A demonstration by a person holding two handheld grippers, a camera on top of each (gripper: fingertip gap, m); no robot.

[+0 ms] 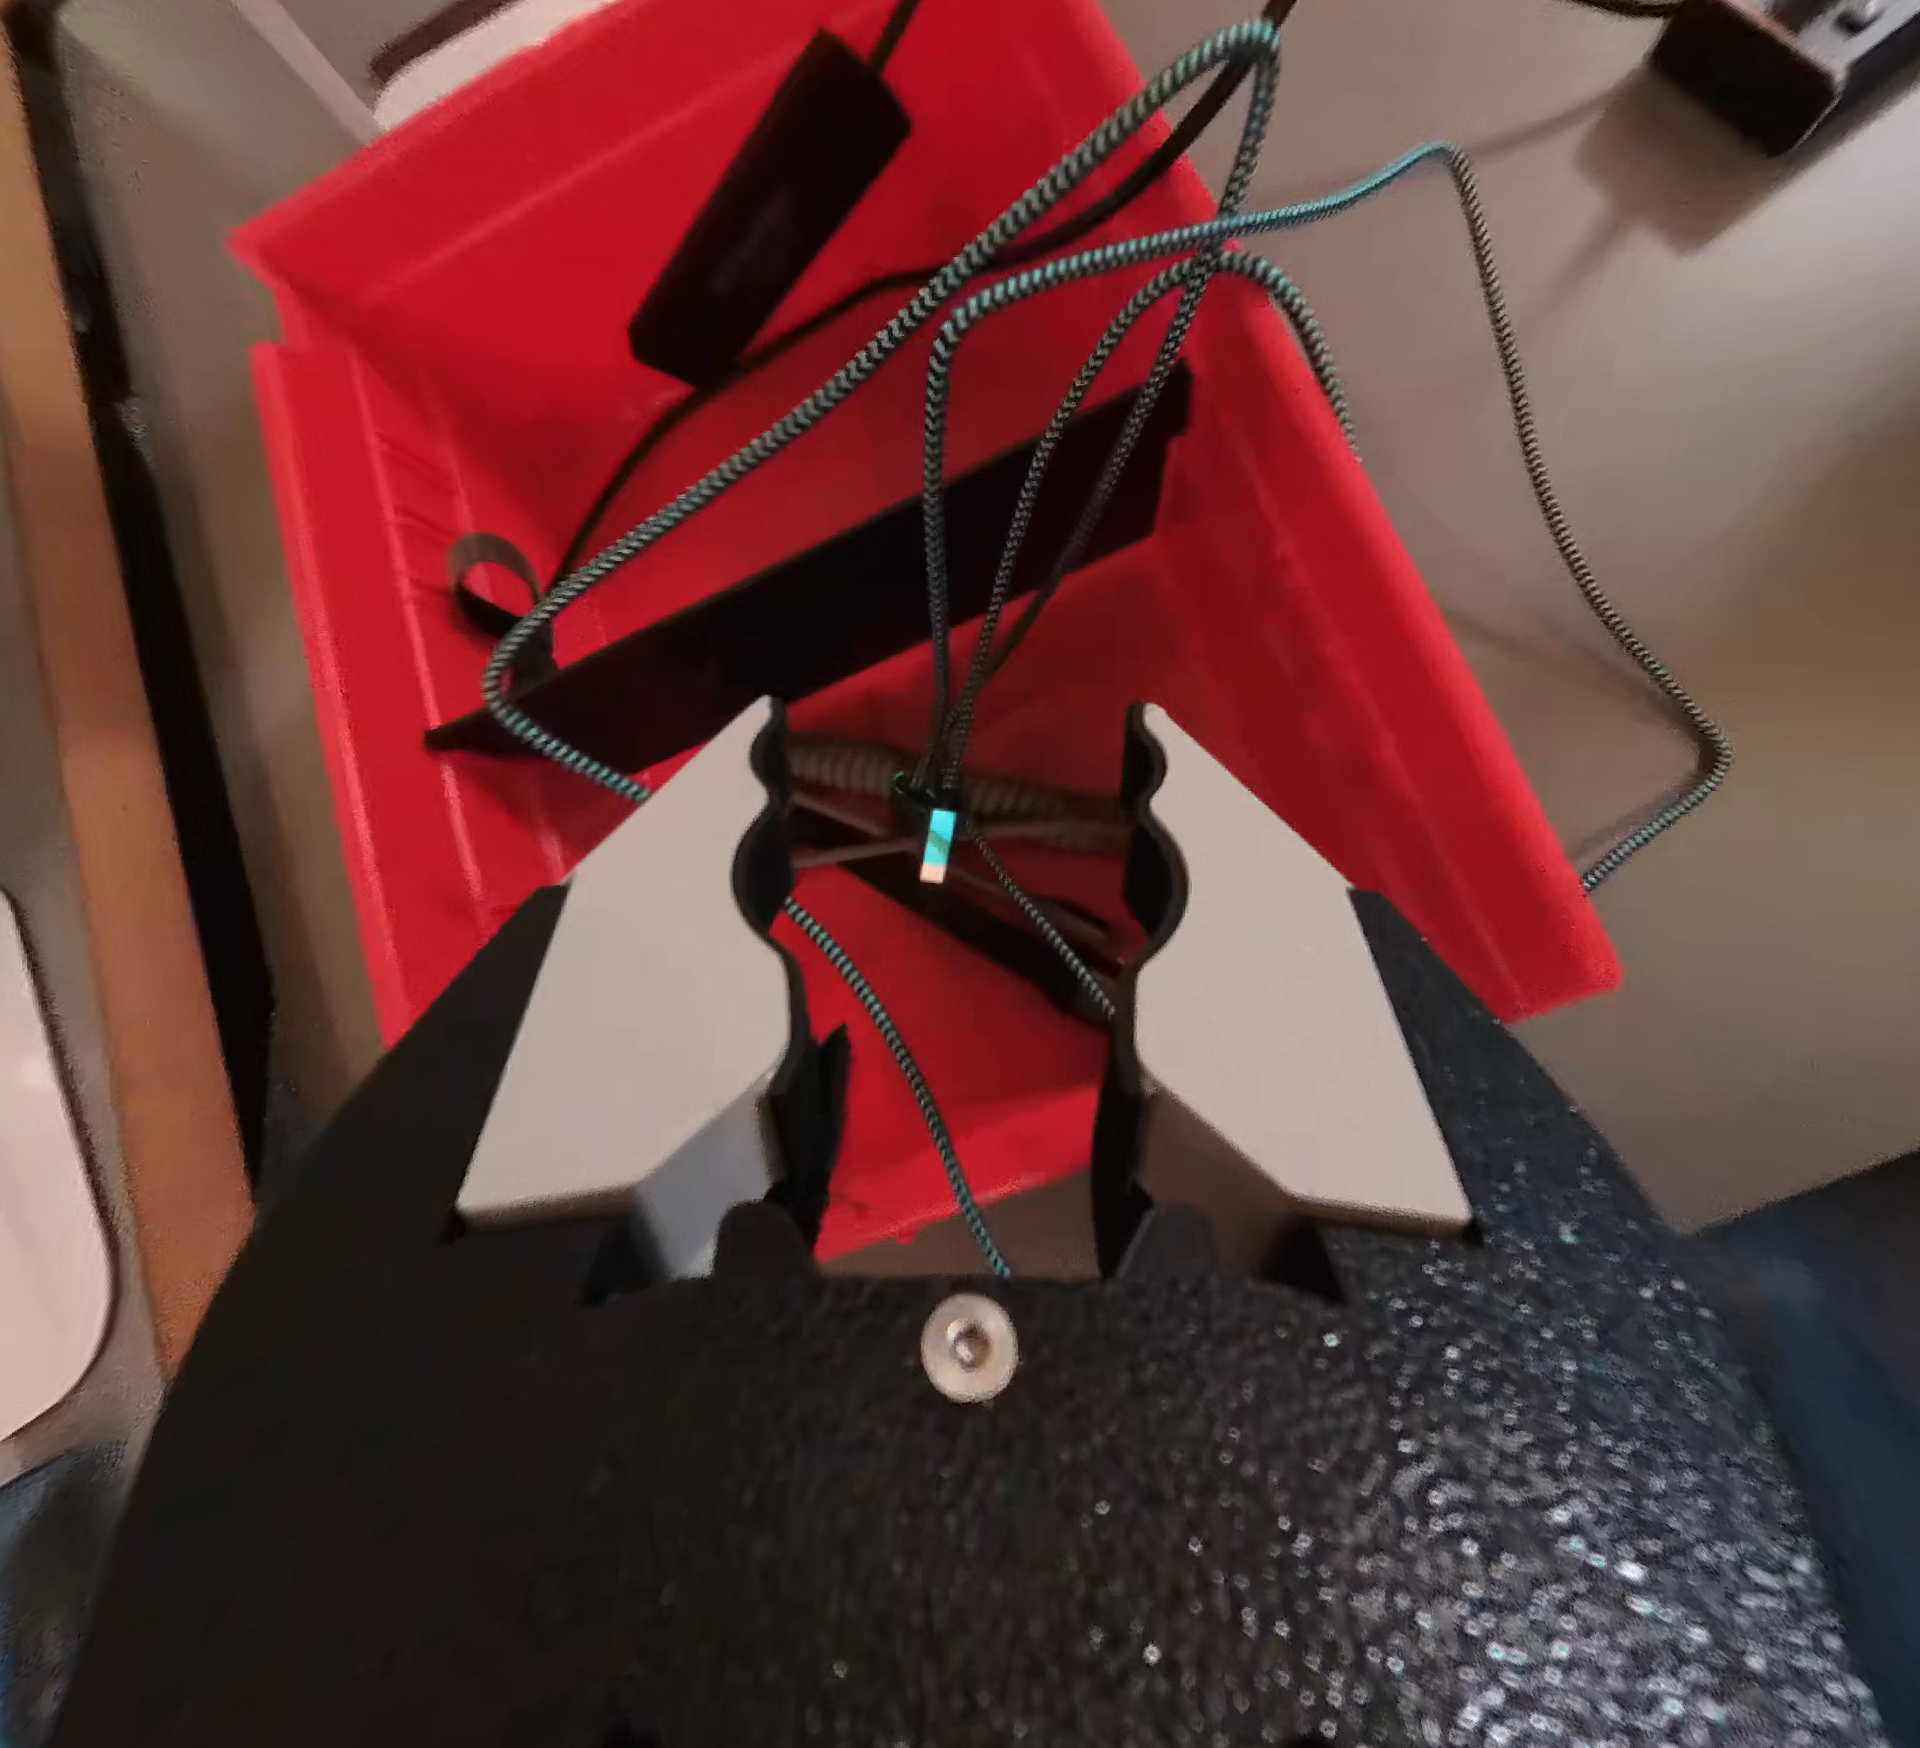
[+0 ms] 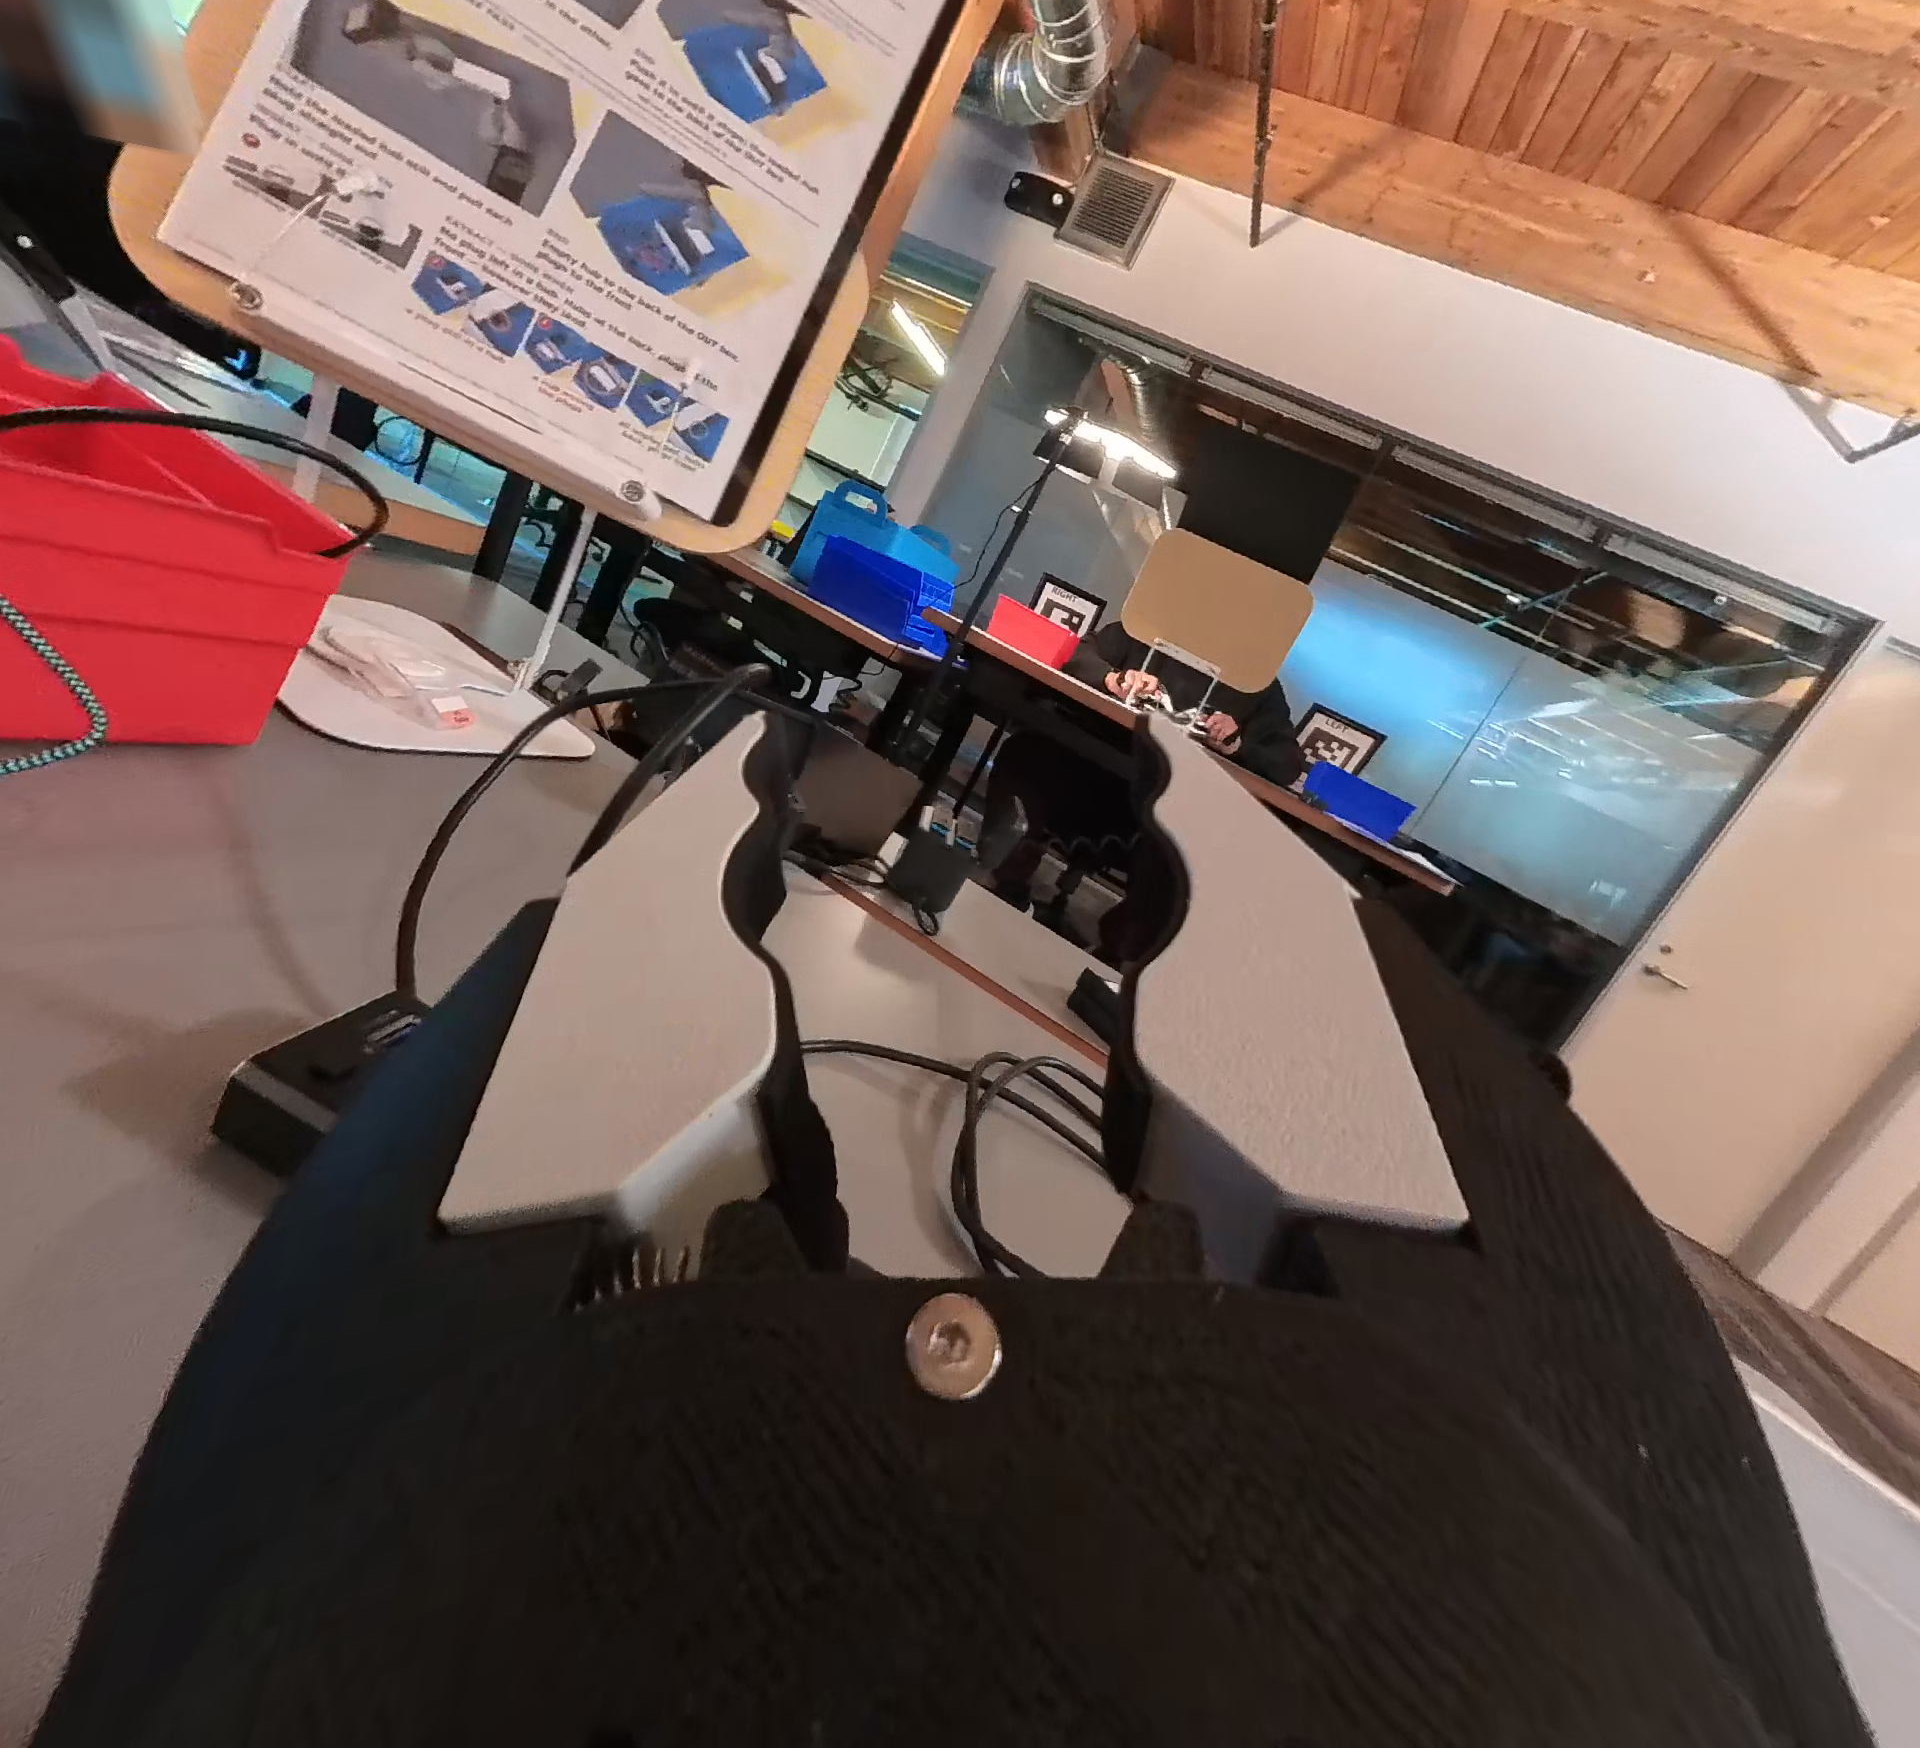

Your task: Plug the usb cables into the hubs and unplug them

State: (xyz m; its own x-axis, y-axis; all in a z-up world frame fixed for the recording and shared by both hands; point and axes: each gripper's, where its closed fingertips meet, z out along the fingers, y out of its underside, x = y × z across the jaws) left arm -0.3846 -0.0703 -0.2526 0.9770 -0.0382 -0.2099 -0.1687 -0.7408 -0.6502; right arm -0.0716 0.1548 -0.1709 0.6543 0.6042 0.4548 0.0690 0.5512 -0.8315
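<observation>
— While the left gripper (image 1: pixel 951 825) hangs over the red bin (image 1: pixel 1351 659), what is between its fingers?

— Nothing is gripped, I think. The jaws stand apart, and a small plug (image 1: pixel 938 846) with a teal and pale tip is seen in the gap, lower down inside the bin. Several braided cables (image 1: pixel 935 410) come together at this plug (green and black weave, quite tangled), and one of them runs out over the bin wall onto the grey table (image 1: pixel 1714 451).

— And the hubs?

— One black hub (image 1: pixel 774 212) lies flat near the far end of the bin, with its own thin cable going up. A black divider plate (image 1: pixel 831 597) stands across the bin between this hub and the plug. A second hub (image 2: pixel 312 1085) sits on the table outside the bin, just beside the right gripper (image 2: pixel 956 815).

— Is the right one holding something?

— No, its jaws are also apart and empty. It points out to the room, not at the work, so I judge it is only waiting near its hub.

— Why is the left one so directly above?

— Probably to come down on the plug body, because the cables would slip.
</observation>
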